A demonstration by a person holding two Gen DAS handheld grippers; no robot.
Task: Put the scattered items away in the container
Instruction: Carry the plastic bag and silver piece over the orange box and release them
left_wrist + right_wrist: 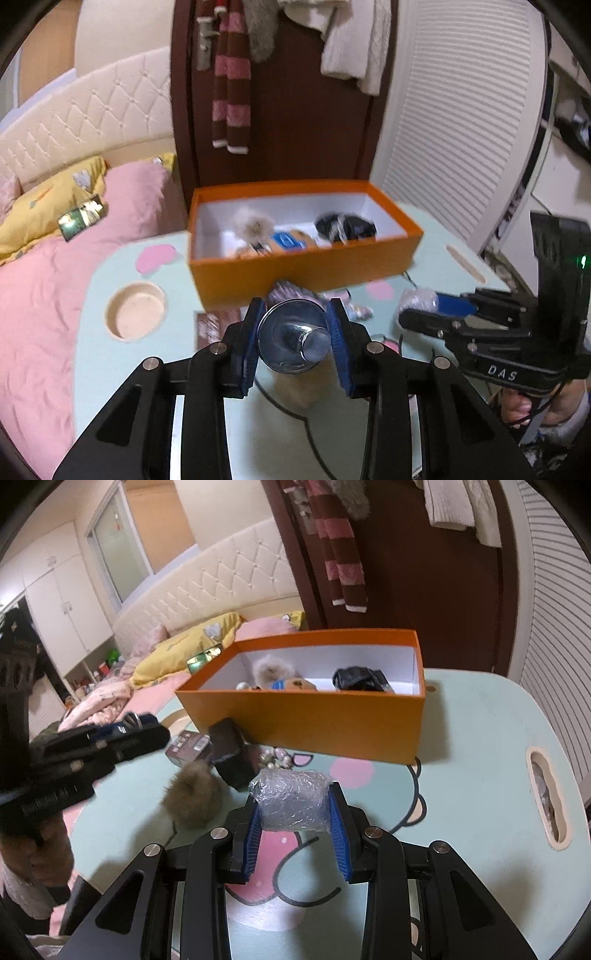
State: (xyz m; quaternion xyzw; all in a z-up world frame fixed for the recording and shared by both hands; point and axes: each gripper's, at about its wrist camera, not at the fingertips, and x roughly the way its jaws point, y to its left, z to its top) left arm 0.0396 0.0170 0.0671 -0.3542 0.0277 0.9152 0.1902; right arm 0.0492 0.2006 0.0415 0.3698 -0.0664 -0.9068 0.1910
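- Left gripper (pixel 295 334), lower centre of the left wrist view: blue pads clamp a shiny chrome funnel-shaped piece (pixel 293 338), held clear of the table.
- Right gripper (pixel 295 808), lower centre of the right wrist view: pads grip a plastic-wrapped bundle (pixel 291 799).
- Mint-green table (pixel 480 738): a brown fur pompom (pixel 192 799) and a dark box (pixel 231 755) lie left of the bundle.
- Orange box (pixel 295 273), centre, behind both grippers: open-topped, holding a pale fur pompom (pixel 253 223) and a black item (pixel 345 227).
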